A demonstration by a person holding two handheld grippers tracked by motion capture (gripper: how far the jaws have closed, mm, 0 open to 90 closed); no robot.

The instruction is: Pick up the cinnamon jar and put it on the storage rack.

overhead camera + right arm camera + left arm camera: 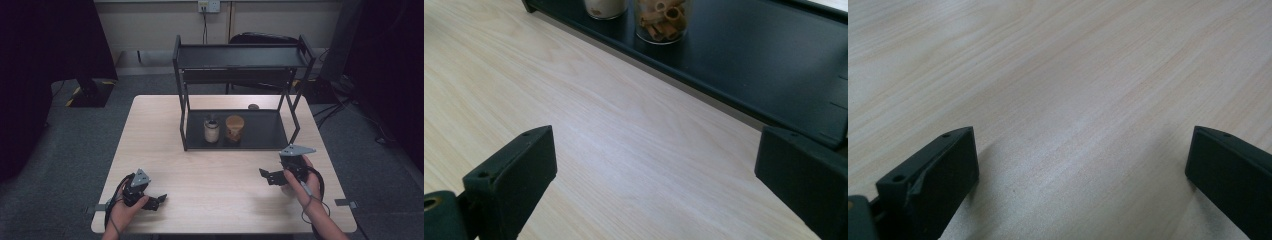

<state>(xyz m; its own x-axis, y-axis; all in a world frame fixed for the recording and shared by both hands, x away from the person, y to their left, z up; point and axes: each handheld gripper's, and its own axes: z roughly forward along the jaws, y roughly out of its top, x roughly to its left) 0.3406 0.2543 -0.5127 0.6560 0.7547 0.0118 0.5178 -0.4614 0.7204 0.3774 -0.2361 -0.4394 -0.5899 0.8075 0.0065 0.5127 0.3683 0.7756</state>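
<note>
in the high view we saw the left gripper (161,199) low at the table's (165,130) near left corner, held in a hand (122,212), its jaws pointing right and holding nothing. the right gripper (265,176) hung near the right edge in the other hand (300,180), jaws pointing left, nothing between them. well ahead of both, on the bottom tray of a black two-tier rack (260,135), stood a pale jar (211,131) and just beside it a tan jar (234,128); from here we could not make out their contents, and we could not tell how wide either gripper stood

in the left gripper view our left gripper (1080,160) had its jaws wide apart, only bare wood (1058,75) between them. both jaws were cut off by the frame, and whether the tips touched the wood we could not tell

in the right gripper view the right gripper (654,160) likewise stood wide apart and empty above the tabletop (574,125). beyond it lay the rack's tray (749,65), bearing the pale jar (606,7) and the other jar (664,20), which here showed short tan tubes inside. both jars were cut off at the top edge
</note>
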